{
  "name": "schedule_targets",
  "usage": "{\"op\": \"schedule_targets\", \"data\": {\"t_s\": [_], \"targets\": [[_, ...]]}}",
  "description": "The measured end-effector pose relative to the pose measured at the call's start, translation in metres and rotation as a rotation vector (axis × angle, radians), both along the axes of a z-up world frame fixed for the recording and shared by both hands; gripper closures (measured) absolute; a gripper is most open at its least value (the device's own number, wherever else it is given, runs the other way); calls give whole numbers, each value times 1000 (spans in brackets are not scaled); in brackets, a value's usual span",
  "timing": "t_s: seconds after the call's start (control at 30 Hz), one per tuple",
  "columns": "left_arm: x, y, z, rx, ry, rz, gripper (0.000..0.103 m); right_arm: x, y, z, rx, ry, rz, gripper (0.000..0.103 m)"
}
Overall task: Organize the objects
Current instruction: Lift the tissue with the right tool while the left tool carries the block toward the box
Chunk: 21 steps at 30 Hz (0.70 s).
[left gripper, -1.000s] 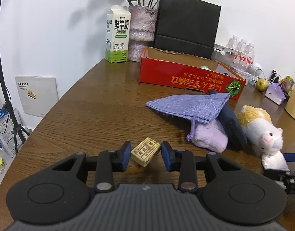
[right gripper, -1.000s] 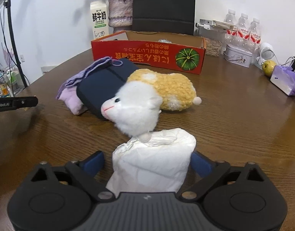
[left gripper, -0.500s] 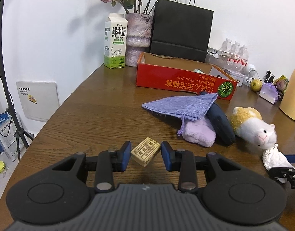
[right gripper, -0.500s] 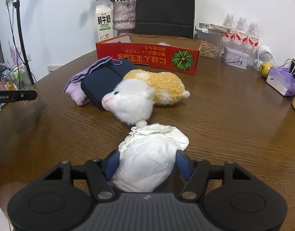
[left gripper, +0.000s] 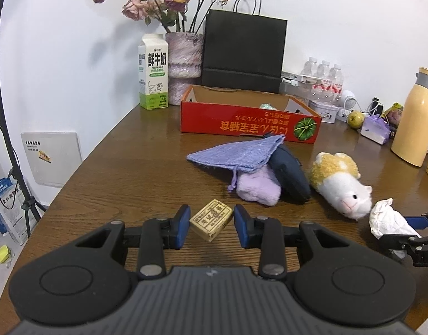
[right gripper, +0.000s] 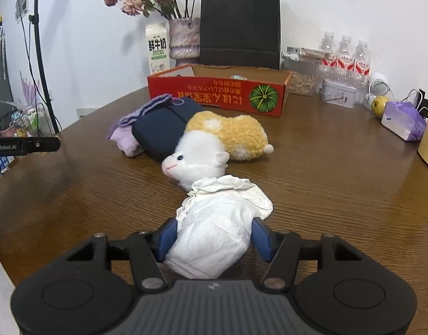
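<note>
My left gripper is shut on a small tan box with printed characters, held just above the wooden table. The right gripper has a crumpled white tissue between its blue pads. Its jaws are closing and squeeze the tissue's sides. Just beyond the tissue lies a white and yellow plush hamster. Left of it a dark blue case, a lilac plush and a purple drawstring pouch are piled together. An open red cardboard box stands behind them.
Along the back wall stand a milk carton, a vase of dried roses and a black paper bag. Water bottles, a tin, a green fruit and a purple bag sit back right. A yellow flask stands right.
The right jaws have closed in from wide apart onto the tissue and drawn it back from the hamster. The left gripper has pulled back and risen with the tan box.
</note>
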<state>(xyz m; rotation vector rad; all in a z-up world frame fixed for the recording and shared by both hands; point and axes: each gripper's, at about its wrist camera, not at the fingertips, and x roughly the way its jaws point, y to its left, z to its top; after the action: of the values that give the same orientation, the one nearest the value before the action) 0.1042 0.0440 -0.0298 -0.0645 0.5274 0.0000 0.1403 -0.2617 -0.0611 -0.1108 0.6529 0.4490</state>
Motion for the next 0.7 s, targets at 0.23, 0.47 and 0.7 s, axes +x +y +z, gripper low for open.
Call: {"op": "schedule_targets", "data": {"t_s": [0.23, 0.47, 0.7], "targets": [[0, -11, 7, 5, -16, -22, 68, -5, 2, 14, 14, -48, 13, 46], [8, -17, 13, 7, -25, -38, 68, 1, 13, 30, 29, -92, 36, 46], [26, -21, 21, 7, -32, -54, 68, 16, 27, 47, 41, -132, 65, 46]]}}
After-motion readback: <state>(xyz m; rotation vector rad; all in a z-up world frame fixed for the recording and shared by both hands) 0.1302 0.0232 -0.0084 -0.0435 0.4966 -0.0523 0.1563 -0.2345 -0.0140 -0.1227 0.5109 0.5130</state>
